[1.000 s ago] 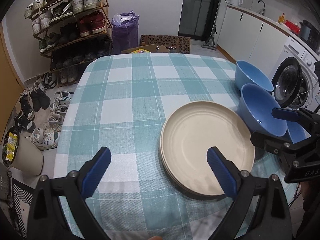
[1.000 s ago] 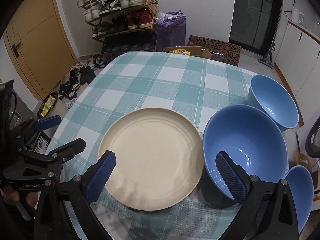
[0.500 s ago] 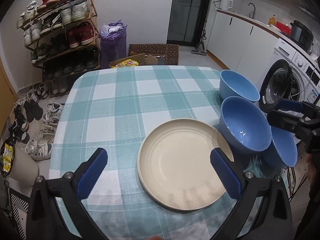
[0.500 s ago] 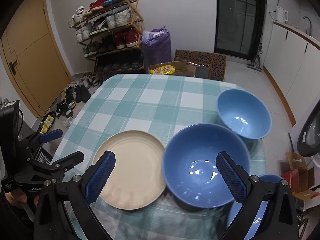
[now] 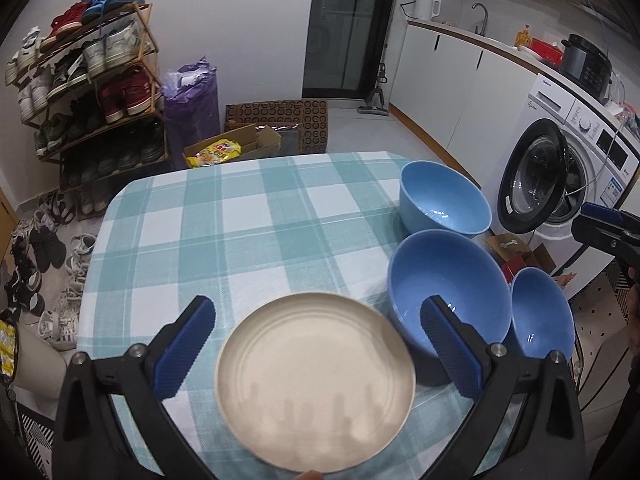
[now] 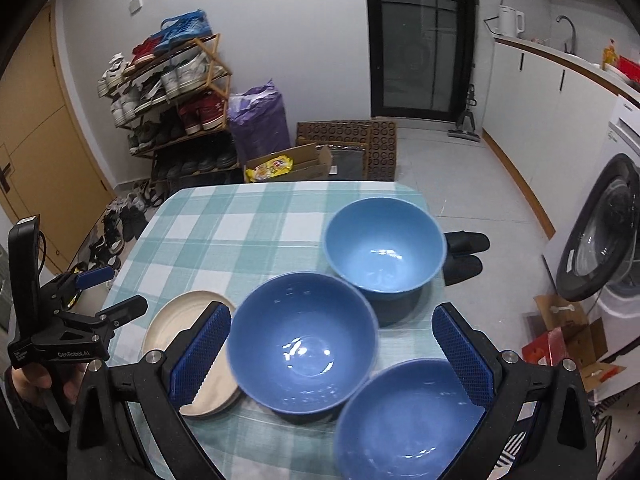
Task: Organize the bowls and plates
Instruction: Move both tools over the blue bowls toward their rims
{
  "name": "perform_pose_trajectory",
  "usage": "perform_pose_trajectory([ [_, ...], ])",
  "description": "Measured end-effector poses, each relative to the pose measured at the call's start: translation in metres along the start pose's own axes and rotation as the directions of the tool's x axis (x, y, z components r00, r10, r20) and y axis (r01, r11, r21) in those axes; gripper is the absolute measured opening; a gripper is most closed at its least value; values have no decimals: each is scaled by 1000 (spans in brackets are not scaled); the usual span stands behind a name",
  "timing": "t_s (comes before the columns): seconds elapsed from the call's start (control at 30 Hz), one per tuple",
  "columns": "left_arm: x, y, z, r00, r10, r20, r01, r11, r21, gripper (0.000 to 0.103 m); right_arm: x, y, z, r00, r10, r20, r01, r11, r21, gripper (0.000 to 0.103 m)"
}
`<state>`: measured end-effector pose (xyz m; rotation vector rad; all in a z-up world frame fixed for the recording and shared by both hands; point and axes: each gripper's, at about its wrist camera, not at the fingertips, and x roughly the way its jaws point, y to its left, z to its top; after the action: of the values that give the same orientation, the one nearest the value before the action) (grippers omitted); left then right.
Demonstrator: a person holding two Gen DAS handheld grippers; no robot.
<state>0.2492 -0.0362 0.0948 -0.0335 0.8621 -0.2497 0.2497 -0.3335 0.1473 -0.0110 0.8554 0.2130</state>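
Plates (image 5: 316, 384): cream stack, near worktop (image 5: 240, 232) edge. Bowls (image 6: 302, 344): three blue, separate beside it, unnested, likely awaiting stacking. Left tongs (image 5: 318, 354), right tongs (image 6: 330, 356): spread wide, empty, raised above.

The tablecloth (image 5: 240, 232) is a teal-and-white check, and on it the plates (image 5: 316, 376) are plain cream. All three bowls (image 6: 302, 344) are solid sky blue, glossy inside. Both grippers have black frames with dark blue ribbed pads (image 6: 200, 356), and the washing machine (image 5: 580, 168) is white with a black door ring.
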Motion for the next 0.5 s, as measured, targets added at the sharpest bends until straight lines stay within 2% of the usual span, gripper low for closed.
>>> perform_pose_trajectory([
  [0.27,35,-39,29,999,-34,-31,35,998,49,103,1,-62,5,999,-36,-10,37,996,78,103],
  [0.5,62,-65,54,998,-38,-41,41,996,76,103,18,-107,8,999,-42,-34,46,991,126,103],
])
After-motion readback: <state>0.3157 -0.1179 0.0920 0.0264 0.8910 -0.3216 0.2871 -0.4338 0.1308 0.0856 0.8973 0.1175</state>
